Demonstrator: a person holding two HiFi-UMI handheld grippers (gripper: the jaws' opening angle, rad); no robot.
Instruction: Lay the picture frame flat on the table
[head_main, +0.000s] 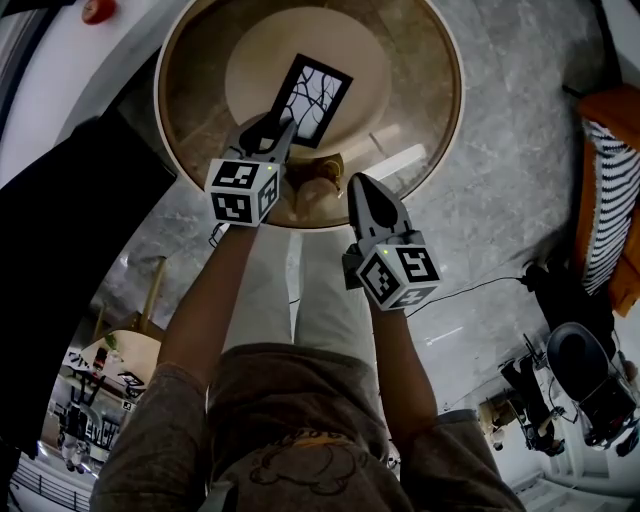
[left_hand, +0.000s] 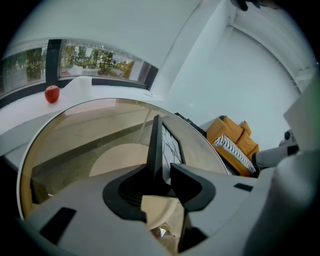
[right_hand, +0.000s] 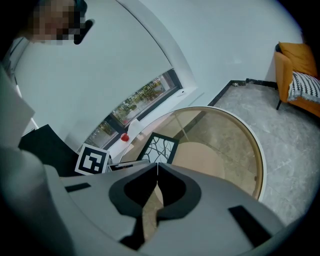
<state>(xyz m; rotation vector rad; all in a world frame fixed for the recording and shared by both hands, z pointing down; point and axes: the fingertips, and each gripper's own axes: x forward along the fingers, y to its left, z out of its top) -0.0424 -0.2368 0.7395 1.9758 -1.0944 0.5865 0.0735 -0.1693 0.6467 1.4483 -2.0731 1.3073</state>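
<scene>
The left gripper (left_hand: 161, 169) is seen with its jaws spread. The near edge of the picture frame (left_hand: 156, 142) stands between them, close against one jaw and clear of the other, so nothing is pinched. The frame is found over the middle of the round glass table (head_main: 420, 110), near flat; whether it rests fully on the glass cannot be told. If a corner is raised when it is released, it may be dropped onto the glass and cracked. If the gripper is drawn back askew, the frame may be dragged toward the rim. The right gripper (right_hand: 157, 167) is pressed together, empty, near the table's edge. No brand or writing can be read. Only square black-and-white markers (head_main: 242, 190) are borne on the grippers' cubes, and a branching line pattern is shown in the frame.
</scene>
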